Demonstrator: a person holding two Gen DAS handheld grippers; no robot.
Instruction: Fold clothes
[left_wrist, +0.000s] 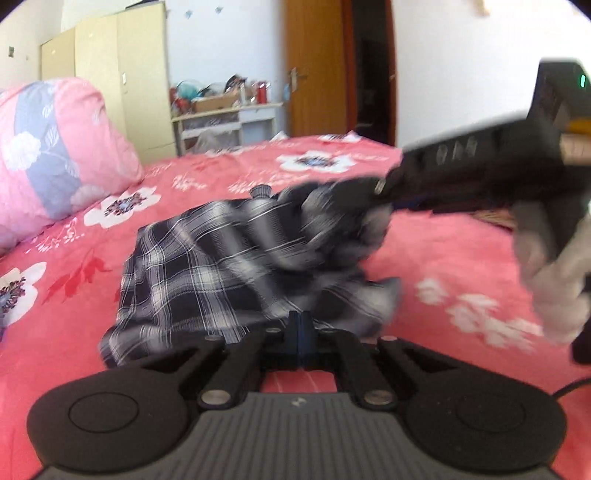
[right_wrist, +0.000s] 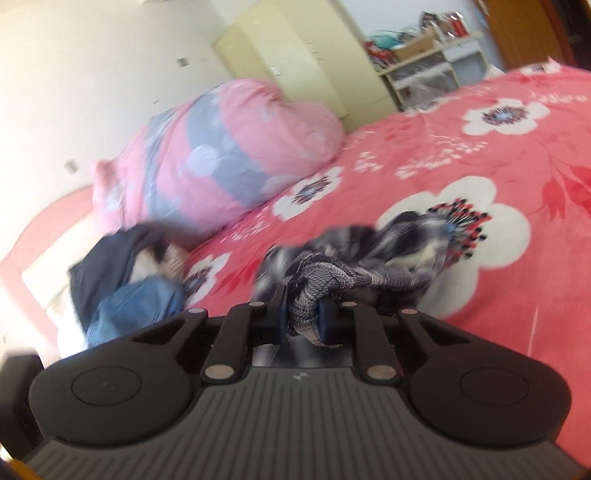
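A black-and-white plaid garment (left_wrist: 207, 273) lies crumpled on the red flowered bed sheet (left_wrist: 443, 258). My left gripper (left_wrist: 300, 322) is shut, its fingertips meeting right at the garment's near hem and seeming to pinch that edge. My right gripper (right_wrist: 303, 317) is shut on a bunched fold of the same plaid garment (right_wrist: 354, 266), and cloth bulges between its pads. In the left wrist view the right gripper (left_wrist: 369, 190) comes in from the right and bites the garment's far upper part, lifting it slightly. A gloved hand (left_wrist: 554, 280) holds it.
A pink and grey flowered pillow (left_wrist: 48, 155) lies at the bed's left. A heap of dark and blue denim clothes (right_wrist: 125, 288) sits beside that pillow (right_wrist: 229, 158). Beyond the bed stand a cream wardrobe (left_wrist: 122, 74), a cluttered shelf (left_wrist: 225, 110) and a wooden door (left_wrist: 314, 66).
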